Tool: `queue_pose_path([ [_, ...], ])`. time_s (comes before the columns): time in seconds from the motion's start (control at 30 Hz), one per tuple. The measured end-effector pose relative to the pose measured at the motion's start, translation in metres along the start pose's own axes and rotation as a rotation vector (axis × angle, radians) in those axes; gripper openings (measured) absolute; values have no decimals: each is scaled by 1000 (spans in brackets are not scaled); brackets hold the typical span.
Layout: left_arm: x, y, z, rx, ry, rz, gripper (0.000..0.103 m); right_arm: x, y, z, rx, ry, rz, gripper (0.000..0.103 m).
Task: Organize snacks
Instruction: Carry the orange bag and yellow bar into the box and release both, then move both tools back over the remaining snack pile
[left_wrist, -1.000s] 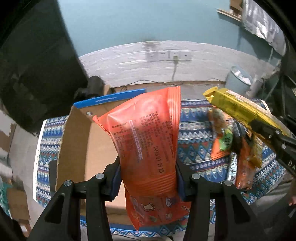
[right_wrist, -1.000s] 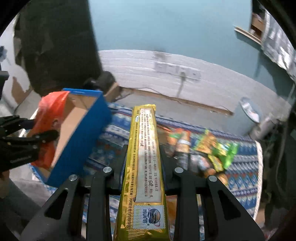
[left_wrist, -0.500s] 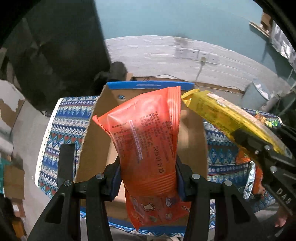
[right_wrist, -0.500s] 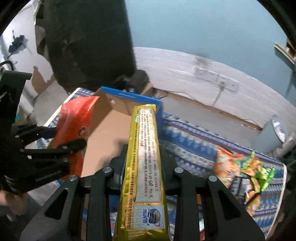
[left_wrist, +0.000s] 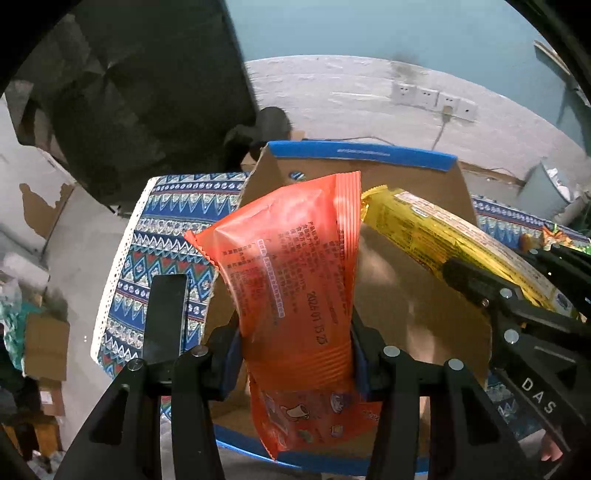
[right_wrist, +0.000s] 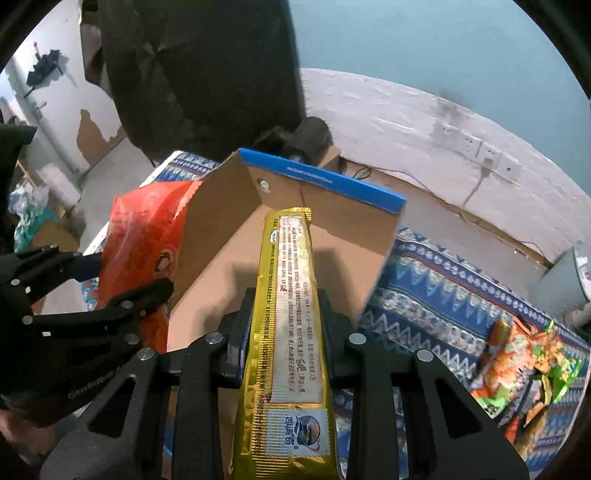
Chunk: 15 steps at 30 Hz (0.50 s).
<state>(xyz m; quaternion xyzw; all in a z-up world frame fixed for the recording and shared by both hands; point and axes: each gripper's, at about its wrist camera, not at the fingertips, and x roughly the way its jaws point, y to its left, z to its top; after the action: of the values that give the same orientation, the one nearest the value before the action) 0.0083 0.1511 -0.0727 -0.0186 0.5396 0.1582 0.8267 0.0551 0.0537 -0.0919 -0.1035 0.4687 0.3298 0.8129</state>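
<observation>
My left gripper (left_wrist: 295, 354) is shut on an orange snack packet (left_wrist: 291, 277) and holds it upright over the open cardboard box with blue rims (left_wrist: 406, 295). From the right, the long yellow snack packet (left_wrist: 454, 236) reaches in over the same box. In the right wrist view my right gripper (right_wrist: 286, 332) is shut on that yellow packet (right_wrist: 288, 295), whose far end points into the box (right_wrist: 325, 181). The left gripper (right_wrist: 122, 291) with the orange packet (right_wrist: 147, 236) shows at the box's left wall.
The box stands on a blue patterned cloth (left_wrist: 162, 236). A heap of loose snack packets (right_wrist: 524, 369) lies on the cloth at the right. Behind are a dark hanging cover (left_wrist: 147, 92), a white wall with sockets (left_wrist: 432, 98) and a grey bin (left_wrist: 546, 188).
Both grippers have swung left with their packets, from beside the box to over its opening. The snack heap has slid off to the right edge of both views.
</observation>
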Motion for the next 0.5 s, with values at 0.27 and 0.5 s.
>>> queue_pose_path([
  [0.27,11,2,-2,-2,45,34,61,9,-1,10,27,40,88,40],
  [0.5,-2,-6,0,28,5,48,70,-9,-16,4,50,33,61,48],
])
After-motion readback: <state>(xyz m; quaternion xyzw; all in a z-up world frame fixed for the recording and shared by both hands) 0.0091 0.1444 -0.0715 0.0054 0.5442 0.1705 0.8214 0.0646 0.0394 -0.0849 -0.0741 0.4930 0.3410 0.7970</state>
